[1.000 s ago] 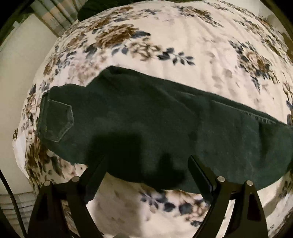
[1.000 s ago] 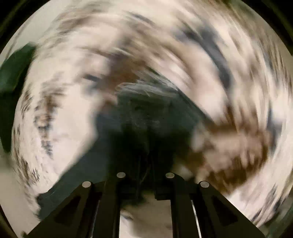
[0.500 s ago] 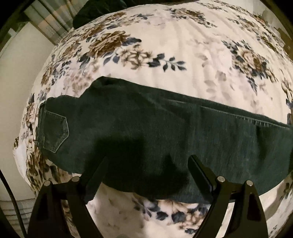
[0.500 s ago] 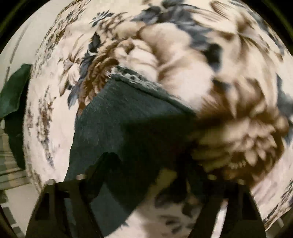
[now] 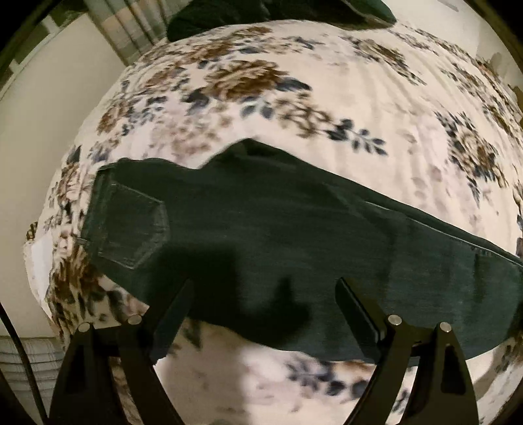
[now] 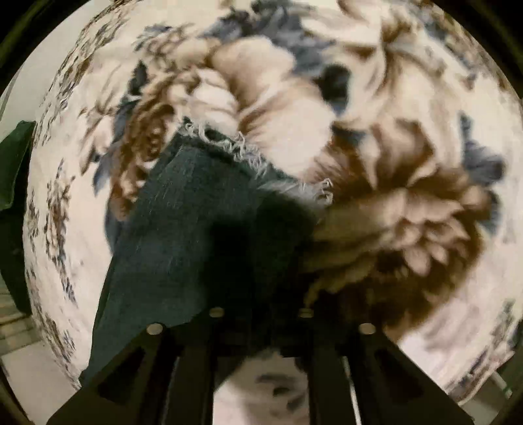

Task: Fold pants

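Dark green pants (image 5: 294,229) lie flat across a bed, folded lengthwise, waist and back pocket (image 5: 130,225) at the left. The bedspread (image 5: 327,98) is cream with brown and blue flowers. The left gripper (image 5: 264,291) hovers over the near edge, its 2 fingers spread wide, holding nothing. Only the left view shows a pale wall (image 5: 49,114), a striped curtain (image 5: 130,29) and dark cloth (image 5: 261,13) beyond the bed. Only the right view shows the frayed hem (image 6: 248,157); the right gripper (image 6: 261,314) has its fingers drawn together on the pant leg there.
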